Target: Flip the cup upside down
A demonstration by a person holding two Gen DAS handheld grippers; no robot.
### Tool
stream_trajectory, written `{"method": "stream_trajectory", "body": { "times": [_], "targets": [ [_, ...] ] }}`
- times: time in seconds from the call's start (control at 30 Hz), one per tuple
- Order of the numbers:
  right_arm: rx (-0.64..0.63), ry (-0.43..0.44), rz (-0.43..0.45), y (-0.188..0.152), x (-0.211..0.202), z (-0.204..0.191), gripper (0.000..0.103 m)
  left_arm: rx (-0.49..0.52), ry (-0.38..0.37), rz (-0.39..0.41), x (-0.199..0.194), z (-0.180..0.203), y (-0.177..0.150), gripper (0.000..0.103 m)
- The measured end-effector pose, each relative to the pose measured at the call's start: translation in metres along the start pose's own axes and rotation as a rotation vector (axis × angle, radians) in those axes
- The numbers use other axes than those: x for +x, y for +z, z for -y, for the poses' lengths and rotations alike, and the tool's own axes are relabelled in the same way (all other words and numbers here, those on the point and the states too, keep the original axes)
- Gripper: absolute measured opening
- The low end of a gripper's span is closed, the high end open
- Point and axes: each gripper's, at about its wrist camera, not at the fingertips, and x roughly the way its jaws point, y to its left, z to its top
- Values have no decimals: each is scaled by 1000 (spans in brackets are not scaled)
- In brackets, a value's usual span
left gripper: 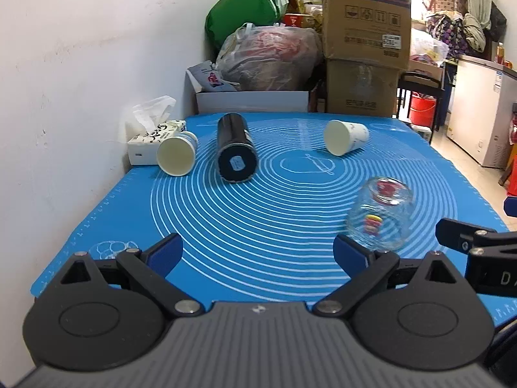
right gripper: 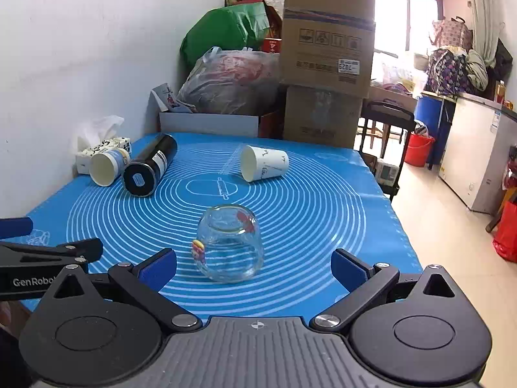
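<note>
I see a bright blue mat (right gripper: 323, 226) printed with white concentric rings and a rolling-pin outline. The glass cup (right gripper: 227, 242) is clear with small red, yellow and pink cartoon prints. A black flask (right gripper: 150, 168) carries a blue-and-white label on its end. One paper cup (right gripper: 265, 163) is white with dark markings; the other paper cup (right gripper: 108, 165) is cream inside, pale blue outside. My gripper fingers (right gripper: 158, 266) wear dark blue pads on black links.

A clear glass cup (right gripper: 228, 248) with a colourful cartoon print stands upside down on the blue mat (right gripper: 307, 213), near its front edge. Two white paper cups lie on their sides farther back: one (right gripper: 263, 163) mid-mat, one (right gripper: 108, 165) at the left beside a black bottle (right gripper: 150, 169).
</note>
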Motion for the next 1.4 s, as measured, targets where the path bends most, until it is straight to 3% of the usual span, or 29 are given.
{"method": "stream_trajectory", "body": {
  "times": [0.5,1.4],
  "targets": [
    [-11,-16,-3,-17,-46,9,103,34,-51,-8,-35,15,-15,99],
    [-7,-18,-22,-22,-51,14,103,43,-60,-18,-37,20,-19,99]
  ]
}}
